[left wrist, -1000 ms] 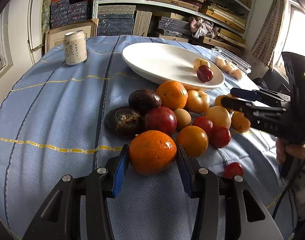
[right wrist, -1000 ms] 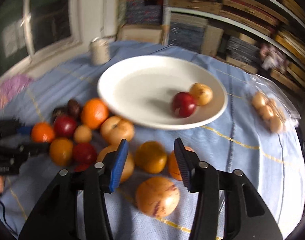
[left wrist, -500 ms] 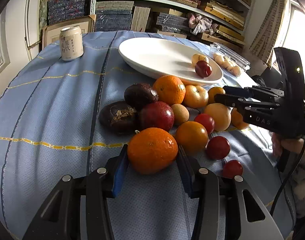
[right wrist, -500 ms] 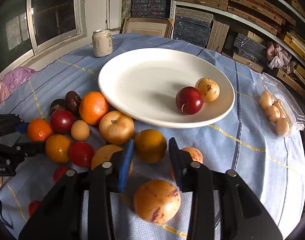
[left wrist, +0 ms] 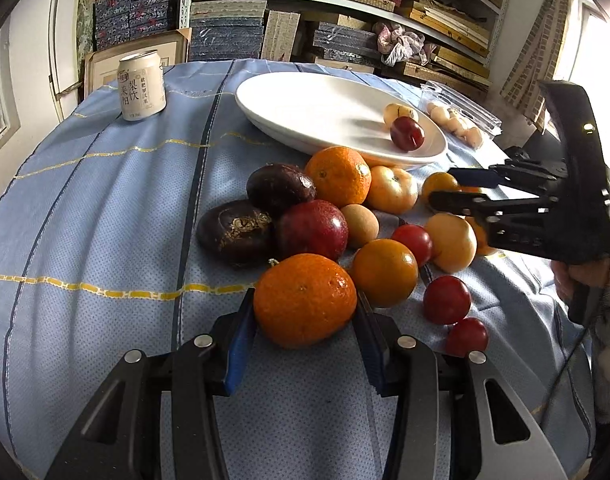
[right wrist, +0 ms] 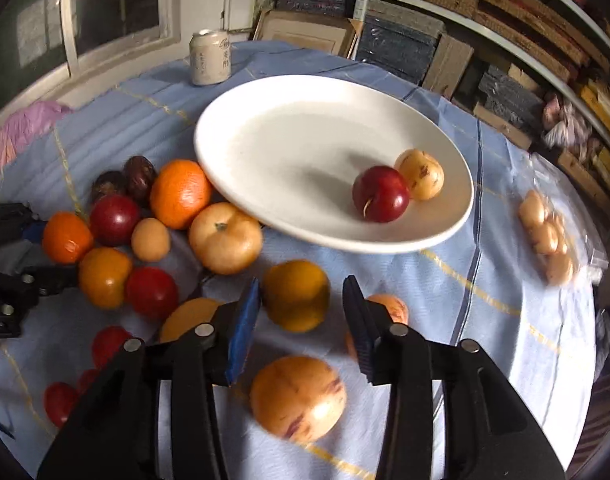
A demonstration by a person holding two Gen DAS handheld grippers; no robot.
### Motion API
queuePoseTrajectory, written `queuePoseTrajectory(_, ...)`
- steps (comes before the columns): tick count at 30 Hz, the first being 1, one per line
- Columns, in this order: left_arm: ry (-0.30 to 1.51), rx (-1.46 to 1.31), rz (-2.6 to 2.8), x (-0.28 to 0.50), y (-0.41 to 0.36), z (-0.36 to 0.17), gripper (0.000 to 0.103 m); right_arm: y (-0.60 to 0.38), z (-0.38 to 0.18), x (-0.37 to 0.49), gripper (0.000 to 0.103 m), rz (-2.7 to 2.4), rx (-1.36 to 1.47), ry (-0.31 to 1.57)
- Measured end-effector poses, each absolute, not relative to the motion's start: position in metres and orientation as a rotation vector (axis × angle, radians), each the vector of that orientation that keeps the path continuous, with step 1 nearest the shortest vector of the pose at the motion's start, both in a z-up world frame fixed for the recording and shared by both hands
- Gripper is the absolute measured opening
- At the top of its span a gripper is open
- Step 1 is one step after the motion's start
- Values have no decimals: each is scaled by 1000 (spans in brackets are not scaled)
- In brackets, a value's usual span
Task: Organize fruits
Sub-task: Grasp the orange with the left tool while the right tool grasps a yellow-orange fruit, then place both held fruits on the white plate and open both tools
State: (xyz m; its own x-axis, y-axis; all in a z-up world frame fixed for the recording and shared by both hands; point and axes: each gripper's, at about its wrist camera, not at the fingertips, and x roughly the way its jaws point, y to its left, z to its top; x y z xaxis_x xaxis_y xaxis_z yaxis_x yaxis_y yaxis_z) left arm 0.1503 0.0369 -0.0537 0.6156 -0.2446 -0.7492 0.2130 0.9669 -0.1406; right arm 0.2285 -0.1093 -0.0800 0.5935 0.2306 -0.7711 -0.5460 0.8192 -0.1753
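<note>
Tabletop [left wrist: 105,208]: blue cloth, fruit heaped beside the white plate [left wrist: 305,100].
Left tongs [left wrist: 303,330]: clenched on the big orange [left wrist: 305,300]; lift straight, then carry it plateward.
Right tongs [right wrist: 301,316]: opening, straddling a yellow-orange fruit [right wrist: 296,295], pads apparently clear; centre before squeezing.
Can [left wrist: 141,85]: Chinese characters, roughly "pear drink"; brand unreadable.

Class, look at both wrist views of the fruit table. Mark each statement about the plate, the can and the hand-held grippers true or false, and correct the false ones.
1. The white plate holds two fruits. True.
2. The left hand-held gripper is shut on an orange. True.
3. The drink can lies on its side. False: it stands upright.
4. The plate holds a banana. False: a red fruit and a pale yellow fruit.
</note>
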Motion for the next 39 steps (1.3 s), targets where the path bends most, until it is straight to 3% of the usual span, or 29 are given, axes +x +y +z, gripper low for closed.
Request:
queuePoseTrajectory(2, 868, -40, -266, 150, 37, -54, 47, -105, -81, 233, 36, 466, -419, 823)
queuePoseTrajectory(6, 868, -37, -266, 150, 36, -54, 47, -110, -82, 233, 36, 482, -384, 817)
queuePoseTrajectory(9, 869, -20, -261, 150, 34, -54, 47, -120, -84, 236, 49, 487, -351, 850)
queuePoseTrajectory(11, 870, -18, -261, 150, 33, -54, 47, -127, -86, 239, 46, 491, -330, 864)
queuePoseTrajectory(12, 869, -18, -261, 150, 33, -54, 47, -128, -88, 239, 37, 486, -336, 868)
queuePoseTrajectory(25, 855, -40, -278, 150, 36, -52, 47, -145, -73, 213, 36, 496, -198, 798)
queuePoseTrajectory(32, 744, -40, -254, 136, 42, -35, 46, -157, -59, 196, 36, 499, -109, 736)
queuePoseTrajectory(39, 685, -2, -189, 184, 41, 13, 46, -167, -2, 209, 36, 469, -52, 611)
